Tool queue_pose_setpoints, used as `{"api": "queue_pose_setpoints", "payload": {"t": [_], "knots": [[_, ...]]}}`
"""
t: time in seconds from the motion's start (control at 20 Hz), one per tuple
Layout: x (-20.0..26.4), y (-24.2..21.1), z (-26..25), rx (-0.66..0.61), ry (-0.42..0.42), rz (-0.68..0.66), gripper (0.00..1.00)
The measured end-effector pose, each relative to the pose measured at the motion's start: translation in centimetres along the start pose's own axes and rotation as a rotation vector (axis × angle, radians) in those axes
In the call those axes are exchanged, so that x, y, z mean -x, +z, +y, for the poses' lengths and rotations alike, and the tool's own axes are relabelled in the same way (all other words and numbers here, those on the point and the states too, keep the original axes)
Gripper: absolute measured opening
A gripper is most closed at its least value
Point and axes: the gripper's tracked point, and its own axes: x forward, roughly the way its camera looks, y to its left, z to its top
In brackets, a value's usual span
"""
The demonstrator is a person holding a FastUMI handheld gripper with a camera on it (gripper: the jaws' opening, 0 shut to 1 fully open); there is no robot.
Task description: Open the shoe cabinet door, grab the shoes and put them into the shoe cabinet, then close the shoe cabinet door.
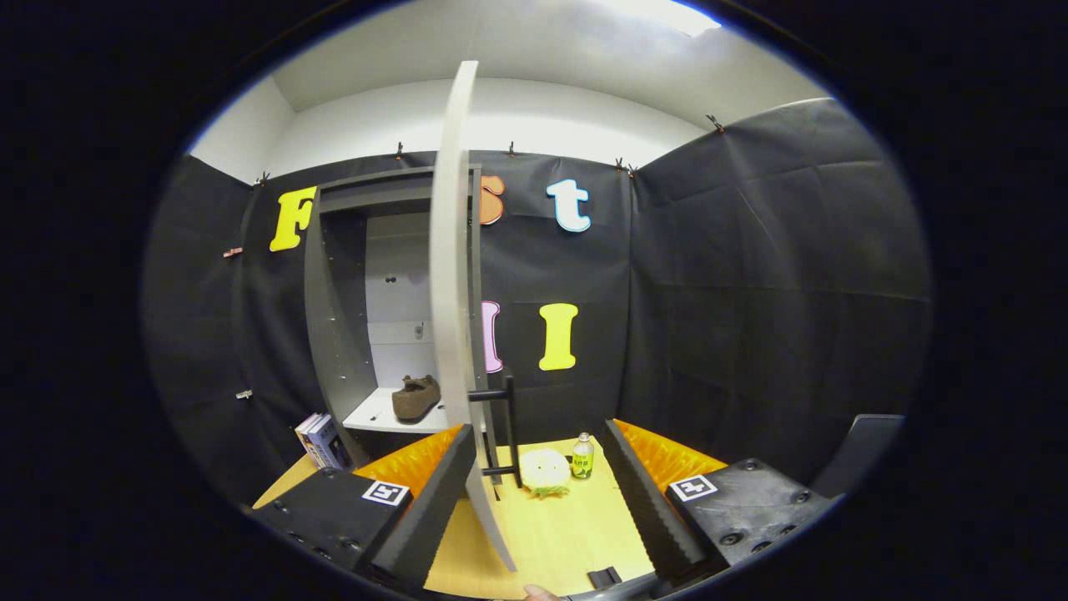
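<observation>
Gripper [538, 501] fingers stand spread wide, pinching nothing, with the door [453, 275] edge-on between them. Left of the door, the shoe cabinet [338, 334] gapes, one brown shoe [415, 396] already on its shelf; books [321, 441] lean at its foot. The door's tall black handle [509, 430] runs upright just ahead, nearer the left finger. Right of the door, a cabbage [545, 472] and bottle [582, 457] sit on the tabletop [567, 534]. Closing looks next.
</observation>
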Motion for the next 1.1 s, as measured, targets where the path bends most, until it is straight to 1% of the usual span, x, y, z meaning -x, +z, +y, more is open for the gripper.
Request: {"api": "queue_pose_setpoints", "payload": {"t": [0.1, 0.25, 0.35, 0.4, 0.45, 0.5, 0.6, 0.7, 0.85, 1.1], "knots": [[-1.4, -1.0, -1.2, -0.016, 0.022, 0.025, 0.97], [-2.9, -2.1, -0.6, -0.057, 0.091, 0.065, 0.98], [-3.5, -2.6, 0.1, -0.059, 0.133, 0.079, 0.98], [-3.4, -2.3, 0.2, -0.058, 0.138, 0.061, 0.98], [-3.3, -2.2, 0.6, -0.061, 0.163, 0.051, 0.98], [-3.5, -2.1, 1.3, -0.057, 0.172, 0.047, 0.98], [-3.8, -2.9, 1.3, -0.043, 0.164, 0.068, 0.98], [-3.6, -3.1, 2.8, -0.067, 0.184, 0.085, 0.98], [-3.5, -3.3, 5.0, -0.048, 0.201, 0.080, 0.97], [-3.1, -3.8, 10.8, -0.044, 0.281, 0.078, 0.97]]}}
